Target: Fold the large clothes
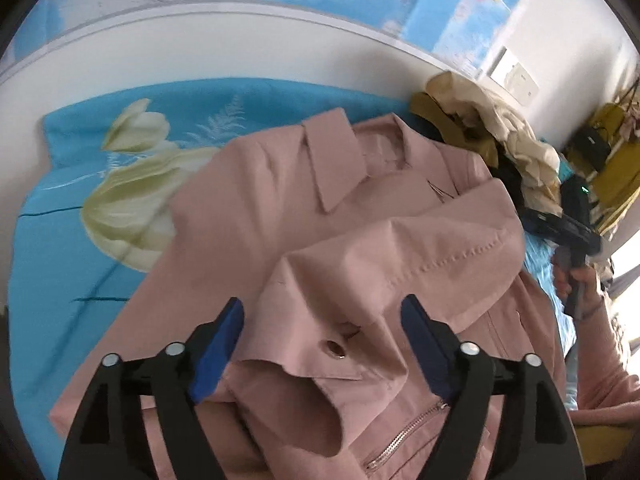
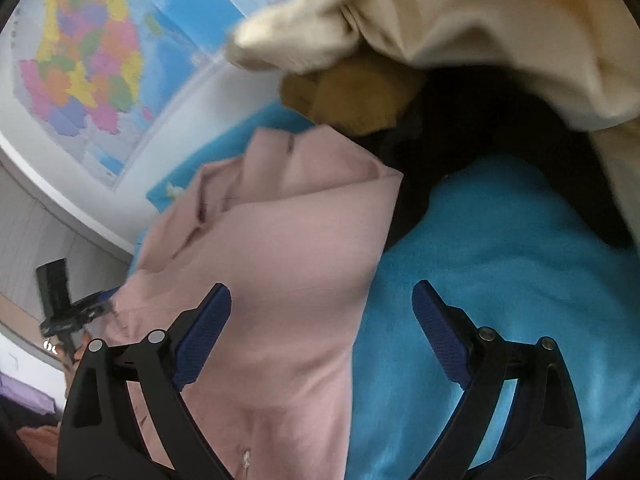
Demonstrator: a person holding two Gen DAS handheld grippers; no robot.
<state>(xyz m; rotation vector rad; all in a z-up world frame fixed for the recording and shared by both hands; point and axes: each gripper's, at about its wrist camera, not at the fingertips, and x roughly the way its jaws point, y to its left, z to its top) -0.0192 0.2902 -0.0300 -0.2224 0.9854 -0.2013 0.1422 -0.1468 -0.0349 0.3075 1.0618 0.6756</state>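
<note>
A pink jacket (image 1: 280, 184) lies collar-up on the bed, its front zipper (image 1: 404, 436) at the near edge. One sleeve is folded across the chest, and its cuff with a snap button (image 1: 332, 346) lies between the jaws of my left gripper (image 1: 322, 304). The blue pads stand wide apart and touch no cloth. In the right wrist view the same jacket (image 2: 280, 240) fills the left half. My right gripper (image 2: 322, 288) hangs open over the jacket's right edge, with one finger over pink cloth and the other over the blue sheet (image 2: 500, 280).
A pile of cream (image 2: 480, 20), mustard (image 2: 352, 92) and black (image 2: 480, 128) clothes sits beyond the jacket's right shoulder. The sheet has white flowers (image 1: 132, 200). A map (image 2: 88, 72) hangs on the wall behind. A hand (image 1: 580, 280) shows at the right.
</note>
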